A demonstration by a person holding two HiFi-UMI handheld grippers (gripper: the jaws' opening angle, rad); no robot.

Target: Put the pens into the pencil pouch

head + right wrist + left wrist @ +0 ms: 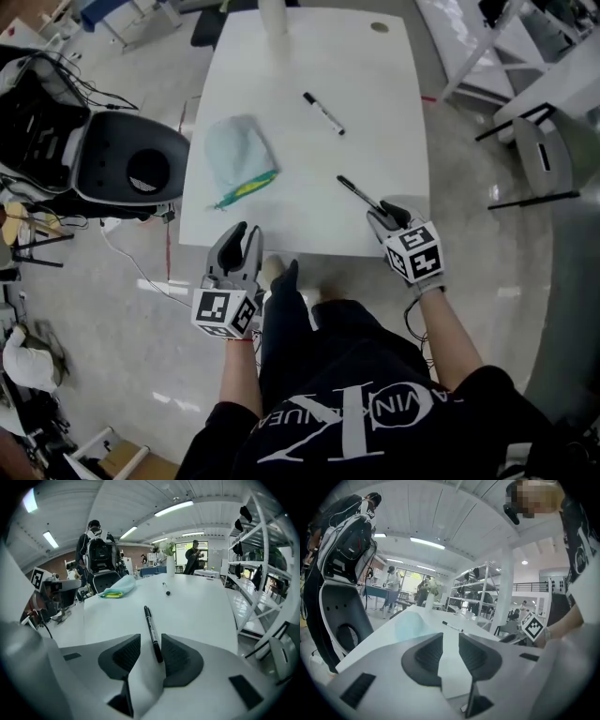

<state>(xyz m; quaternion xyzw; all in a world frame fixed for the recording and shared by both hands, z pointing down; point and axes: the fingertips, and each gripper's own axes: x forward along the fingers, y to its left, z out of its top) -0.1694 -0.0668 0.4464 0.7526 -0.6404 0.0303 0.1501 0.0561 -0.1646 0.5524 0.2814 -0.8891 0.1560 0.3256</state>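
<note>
A light blue pencil pouch with a green-yellow zip edge lies on the left half of the white table. One black pen lies further back near the middle. A second black pen lies near the front right. My right gripper is at this pen's near end, which sits between the parted jaws beside the right-hand pad; a gap shows on the other side, so the gripper is open. My left gripper hovers at the table's front edge, open and empty, short of the pouch.
A black office chair stands left of the table. A white cylinder stands at the table's far edge. White shelving runs along the right side. People stand in the background beyond the table.
</note>
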